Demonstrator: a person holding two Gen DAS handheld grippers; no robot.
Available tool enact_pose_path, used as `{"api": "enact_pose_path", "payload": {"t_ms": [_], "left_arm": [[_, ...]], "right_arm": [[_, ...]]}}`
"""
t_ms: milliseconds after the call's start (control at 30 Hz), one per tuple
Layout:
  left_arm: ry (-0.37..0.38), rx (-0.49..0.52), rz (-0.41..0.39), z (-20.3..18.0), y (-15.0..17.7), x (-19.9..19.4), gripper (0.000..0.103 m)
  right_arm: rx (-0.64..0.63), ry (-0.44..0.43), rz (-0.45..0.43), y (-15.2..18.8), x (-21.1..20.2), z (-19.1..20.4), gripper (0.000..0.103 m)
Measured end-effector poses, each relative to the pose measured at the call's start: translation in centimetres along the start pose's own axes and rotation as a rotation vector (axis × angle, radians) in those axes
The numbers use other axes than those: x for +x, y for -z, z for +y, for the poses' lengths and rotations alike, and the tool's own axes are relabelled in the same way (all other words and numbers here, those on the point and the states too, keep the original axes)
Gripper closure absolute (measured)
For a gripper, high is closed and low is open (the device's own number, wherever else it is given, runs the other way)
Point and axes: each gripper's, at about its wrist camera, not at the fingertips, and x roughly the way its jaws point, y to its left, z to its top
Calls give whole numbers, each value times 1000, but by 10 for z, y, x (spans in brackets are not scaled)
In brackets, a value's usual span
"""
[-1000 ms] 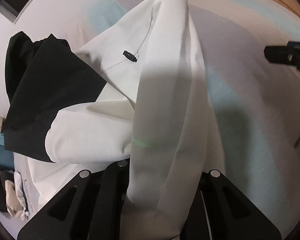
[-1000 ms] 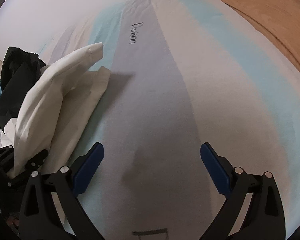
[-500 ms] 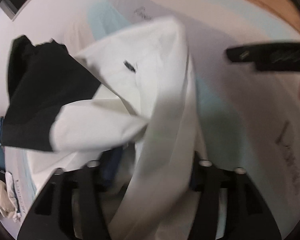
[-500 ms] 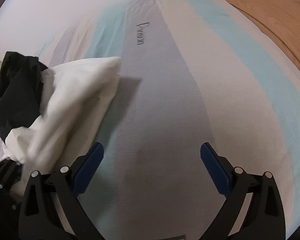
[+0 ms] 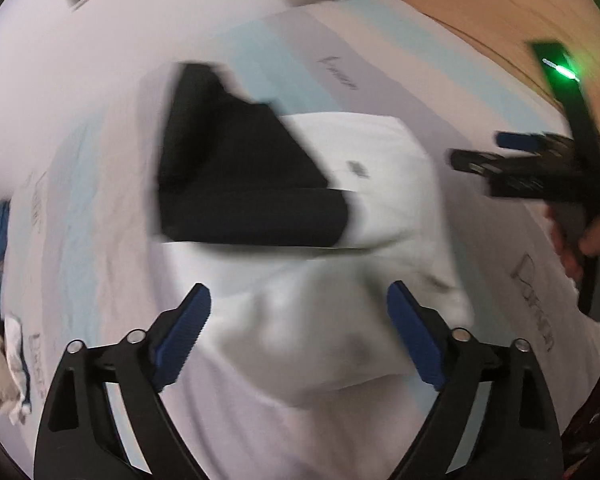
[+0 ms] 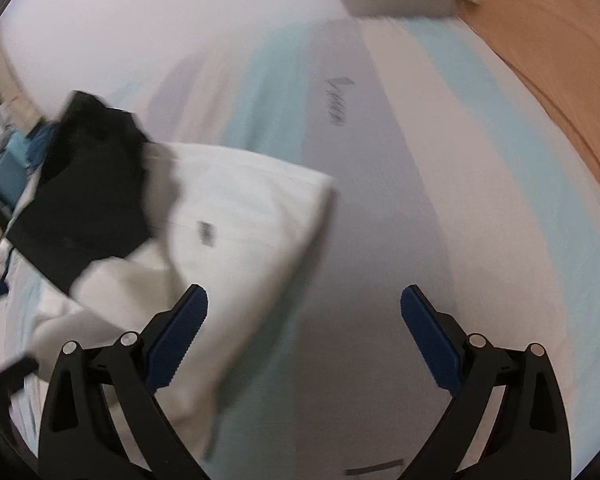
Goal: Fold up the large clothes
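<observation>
Jacket (image 5: 372, 184), white with a black sleeve, lies loose in a heap on the striped bedsheet (image 5: 100, 208). Left gripper (image 5: 298, 340) has just been opening: jaws wide, nothing pinched, white cloth lying below the gap, not touched. Right gripper (image 6: 304, 344) wide too, empty, over bare sheet beside the jacket's right edge. The fold looks dropped but lumpy, I'd say. To do it well: regrip two corners of the white panel, pull flat before the next fold, tuck in the black sleeve (image 5: 240, 184). Small dark tag (image 6: 206, 234) unreadable. Sheet print (image 5: 534, 304) too blurred to read with certainty.
</observation>
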Motion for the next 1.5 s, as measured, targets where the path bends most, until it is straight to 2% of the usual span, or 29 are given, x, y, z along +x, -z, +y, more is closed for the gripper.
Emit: {"api": "enact_pose_path", "payload": {"t_ms": [133,200,267,367,500,567,767,900,933,967,1067,1167,1300,1500], "left_arm": [[-41,-92,15,69,-5,17,10],[-33,-139,40,92,-11,30,10],[2,-202,68,117,-15,45,10],[28,-214,71,130,-15,41,10],[33,-167,72,127,-13,50,10],[40,-168,84,129,-11,62,10],[75,-233,98,150,-5,75,10],[105,-254,85,157,-11,76,10],[98,-240,78,156,-14,74,10],[93,-233,73,155,-16,72,10],[91,-211,57,150,-23,69,10],[106,-194,40,141,-30,70,10],[141,-147,36,118,-36,84,10],[136,-71,54,85,-38,98,11]], "right_arm": [[-126,-85,-54,-13,-9,66,10],[-205,-91,-72,-16,-6,103,9],[-271,-68,-60,-16,3,133,9],[-355,-17,-43,-16,21,170,9],[-386,37,-17,-21,39,188,9],[-403,20,-5,-24,46,192,9],[-559,57,-56,-14,36,226,9],[-562,165,-115,-17,42,234,9],[-535,165,-117,-21,44,230,17],[-490,133,-92,-29,48,223,46],[-344,68,-34,-52,50,195,79],[-249,21,-13,-74,43,162,91],[-185,16,2,-88,36,126,95],[-60,36,45,-103,51,66,96]]}}
